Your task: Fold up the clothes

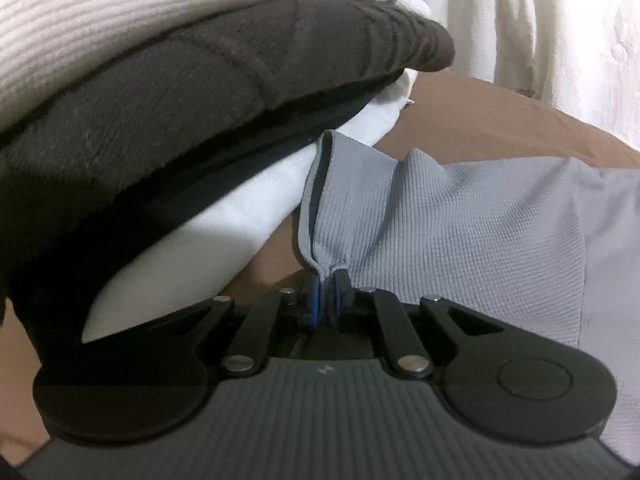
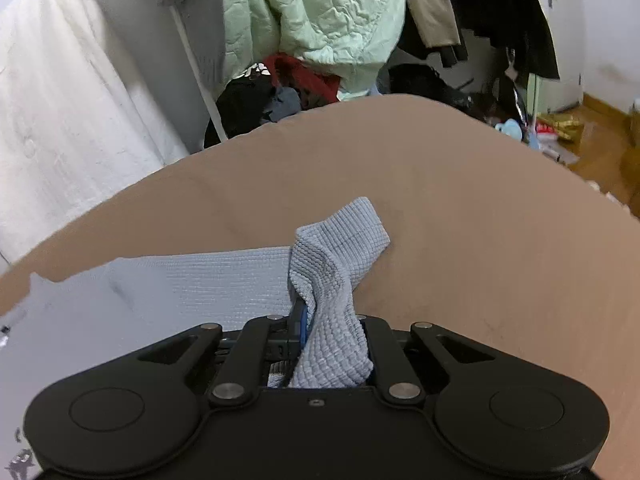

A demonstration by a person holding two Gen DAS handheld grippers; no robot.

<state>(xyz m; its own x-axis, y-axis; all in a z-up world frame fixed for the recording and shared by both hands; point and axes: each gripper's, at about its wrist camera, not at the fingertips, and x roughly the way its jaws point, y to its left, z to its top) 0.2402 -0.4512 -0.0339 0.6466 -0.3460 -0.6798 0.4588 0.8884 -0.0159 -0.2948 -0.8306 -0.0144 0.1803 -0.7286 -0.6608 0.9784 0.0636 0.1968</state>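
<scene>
We see the pale blue waffle-knit garment (image 1: 460, 216) lying flat, its edges bunched between both tongs.

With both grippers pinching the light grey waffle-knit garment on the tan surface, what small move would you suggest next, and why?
Probably lift both grips a little and carry the held edge forward over the flat part. The left gripper and right gripper each have jaws shut on the light grey waffle-knit garment, which lies on the tan surface beside a stack of folded clothes, so keep clear of that.
</scene>
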